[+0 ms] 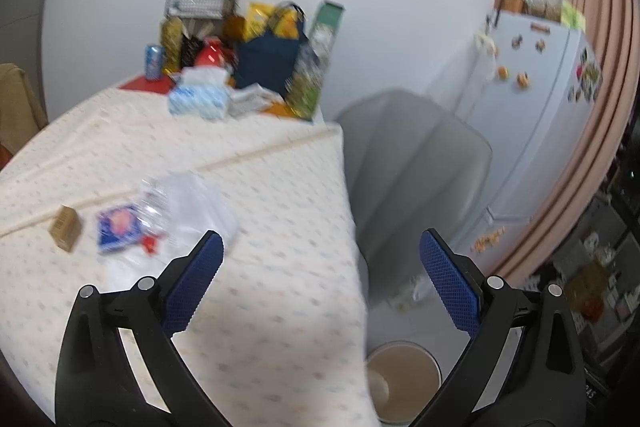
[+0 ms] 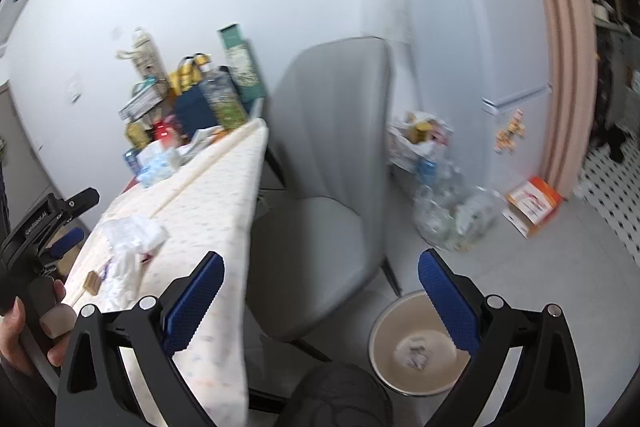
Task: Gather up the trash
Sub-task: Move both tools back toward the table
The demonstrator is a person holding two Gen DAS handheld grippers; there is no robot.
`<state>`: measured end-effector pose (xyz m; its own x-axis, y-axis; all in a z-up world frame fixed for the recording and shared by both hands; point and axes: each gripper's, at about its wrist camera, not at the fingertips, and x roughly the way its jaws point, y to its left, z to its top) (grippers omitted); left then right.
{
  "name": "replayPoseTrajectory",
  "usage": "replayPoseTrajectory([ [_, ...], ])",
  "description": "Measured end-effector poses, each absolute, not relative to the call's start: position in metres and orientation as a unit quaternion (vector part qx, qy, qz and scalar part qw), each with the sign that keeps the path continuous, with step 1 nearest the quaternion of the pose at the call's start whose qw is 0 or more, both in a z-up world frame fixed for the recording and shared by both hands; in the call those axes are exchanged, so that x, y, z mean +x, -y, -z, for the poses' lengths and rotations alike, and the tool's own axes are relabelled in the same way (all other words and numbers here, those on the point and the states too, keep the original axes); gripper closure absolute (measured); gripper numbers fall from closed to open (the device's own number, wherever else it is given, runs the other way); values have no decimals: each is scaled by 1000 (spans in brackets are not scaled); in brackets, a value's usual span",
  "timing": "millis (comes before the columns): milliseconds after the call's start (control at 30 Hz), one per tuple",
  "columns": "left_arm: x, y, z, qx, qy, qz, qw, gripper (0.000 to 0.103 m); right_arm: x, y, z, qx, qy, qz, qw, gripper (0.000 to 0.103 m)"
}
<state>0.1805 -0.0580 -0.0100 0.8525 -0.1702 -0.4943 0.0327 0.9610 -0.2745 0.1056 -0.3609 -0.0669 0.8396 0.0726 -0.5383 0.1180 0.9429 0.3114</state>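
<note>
Both claws empty, fingers spread wide: left claw [image 1: 320, 251] hangs over the tabletop [image 1: 260, 187] edge, right claw [image 2: 320, 273] hangs over the gap between tabletop and grey chair [image 2: 332, 163]. Landmark: waste bin [image 2: 380, 367] on the floor, below the tabletop edge and in front of the chair; some crumpled scrap already lies in its bottom. Trash left on the tabletop, up and away from the bin: a crumpled clear plastic wrapper [image 1: 188, 211], a blue-and-red packet [image 1: 120, 227] touching it on the side far from the bin, and a small brown box [image 1: 66, 229] just beyond the packet, apart from it. Frames are motion-blurred, so print and exact overlap are unreadable. Judged handling: wrapper is very light, soft, slippery film that will collapse under the pads; pinch a bunched fold, not a flat sheet. Packet is flat, light, flexible; take it by an edge. Box is stiff, light; grip across its short faces. Orientation: wrapper has no clear axis; the packet's long axis cannot be told through the blur; the box stands on a narrow face, tilted.
</note>
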Motion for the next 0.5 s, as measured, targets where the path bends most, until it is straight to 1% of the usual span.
replayPoseTrajectory([
  [133, 171, 19, 9, -145, -253, 37, 956, 6, 115, 330, 61, 158, -273, -15, 949, 7],
  [300, 158, -21, 11, -145, -231, 16, 962, 6, 124, 281, 50, 110, -250, -65, 960, 8],
  [500, 152, -74, 14, -163, -226, -7, 960, 6, 142, 230, 50, 88, -263, -102, 955, 8],
])
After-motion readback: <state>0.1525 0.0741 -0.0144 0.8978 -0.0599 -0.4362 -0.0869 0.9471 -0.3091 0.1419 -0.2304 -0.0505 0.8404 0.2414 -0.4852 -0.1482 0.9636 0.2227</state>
